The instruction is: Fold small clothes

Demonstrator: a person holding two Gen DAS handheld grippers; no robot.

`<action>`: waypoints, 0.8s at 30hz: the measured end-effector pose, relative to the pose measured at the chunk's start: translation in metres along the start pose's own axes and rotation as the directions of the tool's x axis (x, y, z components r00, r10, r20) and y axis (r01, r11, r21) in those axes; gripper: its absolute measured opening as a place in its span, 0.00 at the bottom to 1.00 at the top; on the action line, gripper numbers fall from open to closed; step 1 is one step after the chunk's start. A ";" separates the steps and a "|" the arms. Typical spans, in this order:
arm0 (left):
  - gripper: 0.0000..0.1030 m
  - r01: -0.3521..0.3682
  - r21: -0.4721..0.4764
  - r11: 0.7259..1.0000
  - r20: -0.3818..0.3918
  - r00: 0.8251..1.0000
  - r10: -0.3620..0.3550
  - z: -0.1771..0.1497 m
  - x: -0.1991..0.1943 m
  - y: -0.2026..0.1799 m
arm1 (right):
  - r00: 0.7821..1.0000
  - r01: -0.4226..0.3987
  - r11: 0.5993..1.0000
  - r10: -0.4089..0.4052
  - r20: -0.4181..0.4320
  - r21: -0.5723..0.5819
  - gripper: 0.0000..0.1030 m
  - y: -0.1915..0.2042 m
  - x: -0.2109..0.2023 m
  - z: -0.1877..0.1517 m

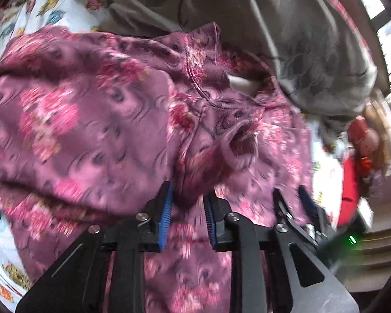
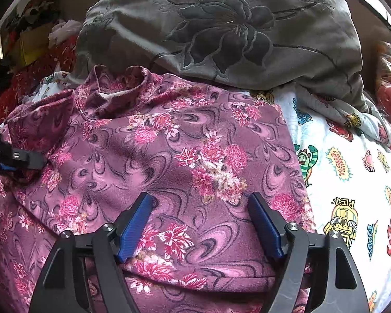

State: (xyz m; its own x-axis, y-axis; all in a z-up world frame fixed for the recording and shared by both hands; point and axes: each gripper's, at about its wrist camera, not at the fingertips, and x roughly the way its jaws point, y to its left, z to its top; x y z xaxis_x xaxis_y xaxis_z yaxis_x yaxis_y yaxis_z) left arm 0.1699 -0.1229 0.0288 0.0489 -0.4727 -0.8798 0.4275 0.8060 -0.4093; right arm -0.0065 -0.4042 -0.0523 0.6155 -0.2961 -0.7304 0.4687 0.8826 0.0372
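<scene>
My left tool (image 1: 187, 203) was clamped on a bunched fold of the purple flowered top (image 1: 96, 120), with cloth squeezed between its two blue pads. That view was blurred, so I could not make out clearly which part of the top it held; a sleeve opening (image 1: 241, 143) showed just above the pads. In the right view the left tool (image 2: 15, 160) was cut off by the frame edge at the left side of the top (image 2: 169, 156), and its tips were hidden in the cloth.

My right tool (image 2: 200, 224) stood wide apart over the lower front of the top, holding nothing. The lower hem was hidden behind its black arms.

The top lay spread on a white sheet with cartoon prints (image 2: 352, 172). Its collar (image 2: 122, 86) pointed away from me and touched a grey cover with a dark flower pattern (image 2: 221, 31), which lay heaped just behind. The right edge of the top was straight and fully visible, with bare sheet beside it. On the left, red cloth (image 2: 26, 78) and other dark things were too dim to tell. At the right edge of the left view I saw a doll (image 1: 365, 135), partly cut off.
</scene>
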 end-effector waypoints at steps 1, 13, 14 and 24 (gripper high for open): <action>0.30 0.029 -0.015 0.999 0.016 0.999 -0.029 -0.004 -0.012 0.011 | 1.000 -0.002 1.000 0.002 -0.011 0.002 0.76 -0.001 -0.001 0.003; 0.51 0.121 -0.312 0.942 0.085 0.991 -0.099 -0.015 -0.032 0.132 | 0.917 -0.392 0.901 0.400 -0.002 0.186 0.76 0.064 -0.018 0.050; 0.51 0.124 -0.316 0.941 0.081 0.991 -0.103 -0.015 -0.028 0.133 | 0.914 -0.395 0.899 0.405 -0.016 0.189 0.76 0.069 -0.014 0.050; 0.51 0.179 -0.336 0.925 0.092 0.983 -0.157 -0.011 -0.027 0.140 | 0.893 -0.430 0.871 0.450 -0.030 0.239 0.08 0.078 0.006 0.054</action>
State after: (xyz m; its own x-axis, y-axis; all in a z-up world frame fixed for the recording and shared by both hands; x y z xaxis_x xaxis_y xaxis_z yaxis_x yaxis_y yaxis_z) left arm 0.2184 0.0066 -0.0072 0.0639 -0.6238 -0.7790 0.1006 0.7806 -0.6168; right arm 0.0678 -0.3566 -0.0171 0.7410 0.1435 -0.6560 0.2944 0.8086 0.5094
